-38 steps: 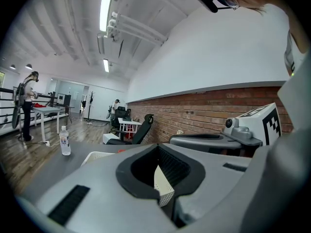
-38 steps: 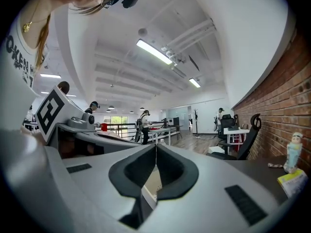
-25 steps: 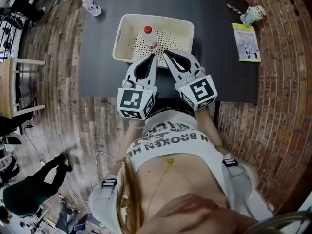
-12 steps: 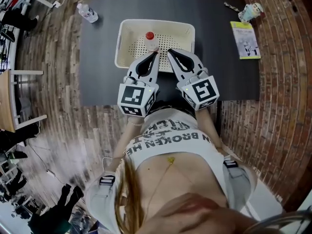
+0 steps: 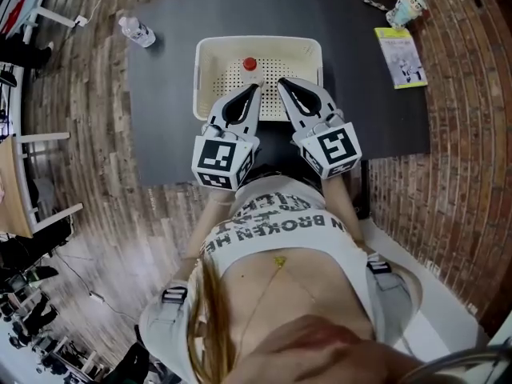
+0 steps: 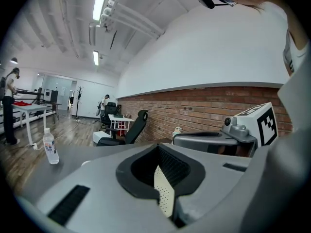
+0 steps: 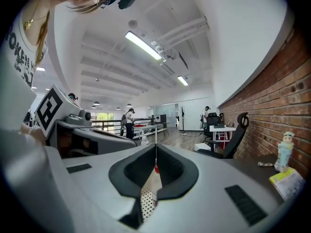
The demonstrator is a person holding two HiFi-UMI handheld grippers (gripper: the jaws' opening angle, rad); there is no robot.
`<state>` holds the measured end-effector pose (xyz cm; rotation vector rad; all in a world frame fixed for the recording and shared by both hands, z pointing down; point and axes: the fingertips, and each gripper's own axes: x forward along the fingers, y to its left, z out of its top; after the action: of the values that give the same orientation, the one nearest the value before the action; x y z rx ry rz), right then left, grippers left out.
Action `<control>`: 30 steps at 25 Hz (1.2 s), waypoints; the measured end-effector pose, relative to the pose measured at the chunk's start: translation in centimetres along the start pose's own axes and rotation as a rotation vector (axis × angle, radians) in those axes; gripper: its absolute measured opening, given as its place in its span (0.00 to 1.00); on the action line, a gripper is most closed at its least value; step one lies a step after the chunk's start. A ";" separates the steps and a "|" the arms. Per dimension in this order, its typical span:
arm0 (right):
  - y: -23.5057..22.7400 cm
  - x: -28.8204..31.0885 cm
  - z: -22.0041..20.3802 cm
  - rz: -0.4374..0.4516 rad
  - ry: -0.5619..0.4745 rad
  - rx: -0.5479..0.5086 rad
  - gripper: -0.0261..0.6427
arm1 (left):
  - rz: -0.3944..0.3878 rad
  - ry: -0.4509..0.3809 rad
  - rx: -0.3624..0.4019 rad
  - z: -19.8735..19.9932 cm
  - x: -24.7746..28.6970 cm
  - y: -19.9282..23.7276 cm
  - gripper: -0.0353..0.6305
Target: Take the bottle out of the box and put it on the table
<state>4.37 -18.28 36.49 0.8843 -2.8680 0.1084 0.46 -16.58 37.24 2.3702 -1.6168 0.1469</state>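
The clear bottle with a red cap [image 5: 250,65] stands upright inside the cream perforated box [image 5: 211,50] on the dark table [image 5: 164,126]. My left gripper [image 5: 255,88] and right gripper [image 5: 281,82] reach over the box's near rim, side by side, both shut and empty. Their tips lie just short of the bottle, one on each side. In the right gripper view the red-capped bottle [image 7: 155,170] shows through the gap behind my shut right gripper [image 7: 156,145]. The left gripper view shows only the box's perforated wall [image 6: 164,194] behind my shut left gripper [image 6: 158,146].
A second water bottle [image 5: 136,32] stands at the table's far left corner, also seen as the bottle [image 6: 50,147]. A yellow-green booklet [image 5: 399,57] and a small figurine [image 5: 404,9] lie at the far right. The table's near edge runs just under my grippers.
Both grippers have moved forward, from the box's near rim to farther over the box, closer to the bottle. The jaws stayed shut.
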 end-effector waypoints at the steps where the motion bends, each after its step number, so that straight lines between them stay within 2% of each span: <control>1: -0.1 0.1 0.0 -0.003 0.001 -0.001 0.05 | 0.003 0.001 -0.002 -0.1 0.0 0.2 0.06; 30: -0.7 1.8 -0.8 -0.025 0.034 0.010 0.05 | 0.013 0.030 -0.016 -1.3 1.1 2.9 0.06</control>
<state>3.37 -19.82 37.56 0.9102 -2.8268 0.1341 -1.73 -18.19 39.24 2.3349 -1.6140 0.1704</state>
